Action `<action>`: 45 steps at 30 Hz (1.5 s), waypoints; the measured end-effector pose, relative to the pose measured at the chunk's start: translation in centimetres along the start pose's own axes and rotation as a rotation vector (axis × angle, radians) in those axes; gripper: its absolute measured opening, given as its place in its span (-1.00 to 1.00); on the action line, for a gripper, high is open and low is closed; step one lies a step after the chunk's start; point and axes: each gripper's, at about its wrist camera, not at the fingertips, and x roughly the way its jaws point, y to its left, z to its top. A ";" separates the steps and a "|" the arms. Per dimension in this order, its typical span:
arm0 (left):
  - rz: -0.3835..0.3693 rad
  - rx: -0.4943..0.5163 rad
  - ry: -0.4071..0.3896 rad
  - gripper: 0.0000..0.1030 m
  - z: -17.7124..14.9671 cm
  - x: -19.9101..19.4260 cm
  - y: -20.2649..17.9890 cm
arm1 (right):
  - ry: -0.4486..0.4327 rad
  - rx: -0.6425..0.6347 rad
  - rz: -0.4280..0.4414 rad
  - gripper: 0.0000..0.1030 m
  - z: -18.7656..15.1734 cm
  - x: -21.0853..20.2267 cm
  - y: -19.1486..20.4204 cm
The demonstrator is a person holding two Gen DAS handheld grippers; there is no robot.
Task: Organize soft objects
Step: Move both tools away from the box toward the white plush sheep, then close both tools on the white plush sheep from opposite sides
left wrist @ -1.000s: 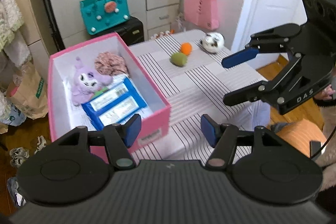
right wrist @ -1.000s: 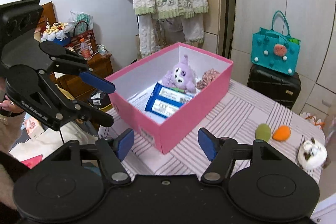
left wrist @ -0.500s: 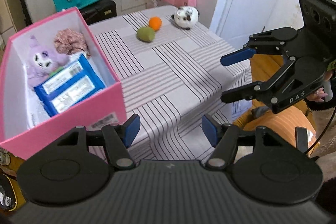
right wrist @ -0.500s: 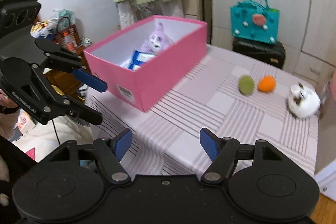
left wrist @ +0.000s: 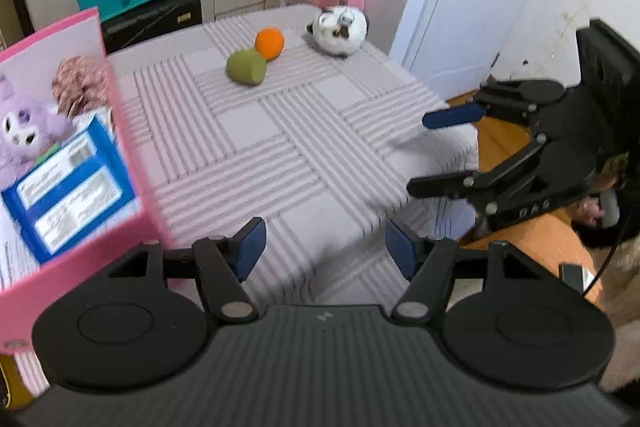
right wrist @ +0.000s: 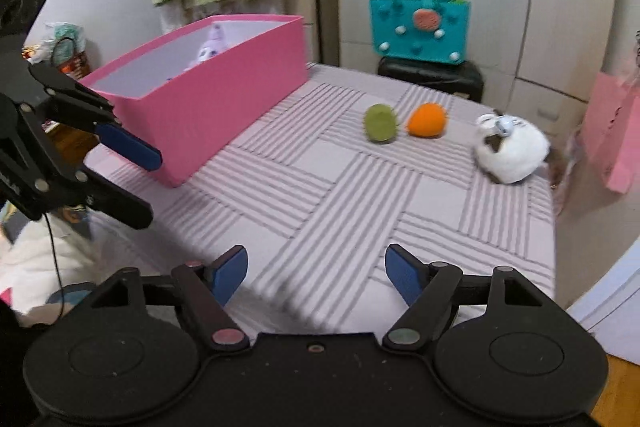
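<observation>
Three soft toys, a green ball, an orange ball and a white plush animal, lie near the striped surface's far edge; the tall pink cardboard box stands at a far corner. The left gripper and right gripper hold their jaws apart, empty, the right's just opening wider.

Black left tool, blue pads, silver screws, thin black cable

Green plush and orange plush sit touching on the striped bench, white cat plush nearby; pink box already holds a purple plush.
</observation>
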 end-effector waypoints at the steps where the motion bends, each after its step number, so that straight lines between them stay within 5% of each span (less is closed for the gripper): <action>1: 0.000 0.001 -0.012 0.29 0.4 0.3 -0.1 | -0.006 0.004 -0.004 0.55 0.0 0.2 -0.5; 9: 0.013 0.041 -0.058 0.38 3.8 3.6 -1.7 | -0.105 0.025 -0.086 0.62 -0.6 1.2 -4.4; 12: -0.014 0.026 -0.076 0.64 5.4 5.3 -1.9 | -0.194 0.033 -0.073 0.63 -0.8 1.6 -6.2; 15: -0.051 0.000 -0.111 0.68 6.8 7.0 -1.6 | -0.263 0.059 -0.056 0.64 -0.7 2.2 -8.3; 21: -0.033 -0.022 -0.160 0.70 9.2 9.6 -1.6 | -0.325 -0.012 -0.192 0.83 -0.3 3.7 -10.6; 33: -0.034 -0.022 -0.291 0.72 14.4 14.2 -3.3 | -0.245 -0.049 -0.201 0.82 0.8 7.4 -14.4; 38: 0.008 -0.014 -0.274 0.72 16.2 16.9 -4.0 | -0.267 -0.029 -0.186 0.81 1.6 8.5 -15.8; 45: -0.060 -0.061 -0.228 0.68 19.2 19.8 -3.8 | -0.259 0.065 -0.143 0.76 2.6 9.5 -17.9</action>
